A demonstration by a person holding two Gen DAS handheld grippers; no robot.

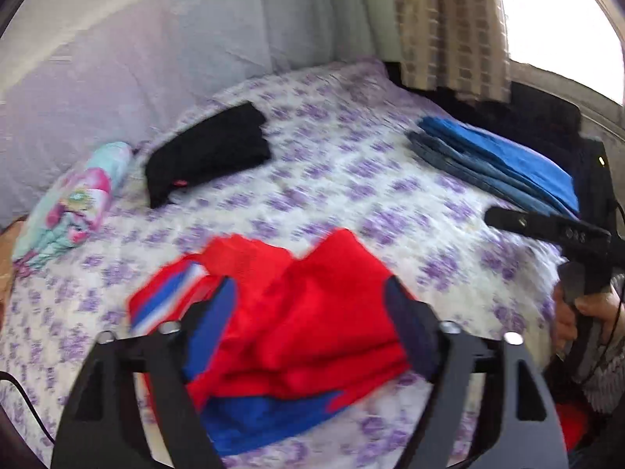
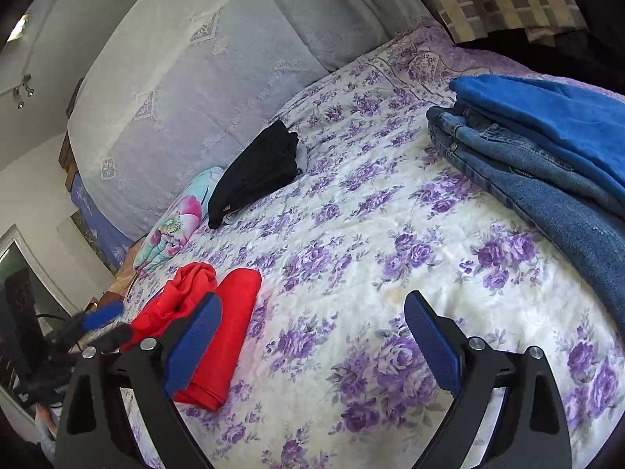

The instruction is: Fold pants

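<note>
Red pants (image 1: 308, 312) with blue and white side stripes lie crumpled on the floral bedspread (image 1: 343, 179). My left gripper (image 1: 312, 312) is open, its jaws wide apart on either side of the red cloth, just above it. In the right wrist view the red pants (image 2: 211, 324) lie at the left, partly behind my left finger pad. My right gripper (image 2: 312, 336) is open and empty over bare bedspread (image 2: 351, 258). The right gripper also shows in the left wrist view (image 1: 547, 226), held in a hand at the right.
A folded black garment (image 1: 207, 152) lies at the back near the headboard. A stack of folded jeans and a blue garment (image 2: 547, 148) sits at the right. A floral pastel bundle (image 1: 74, 203) lies at the left edge. Curtains and a window are behind.
</note>
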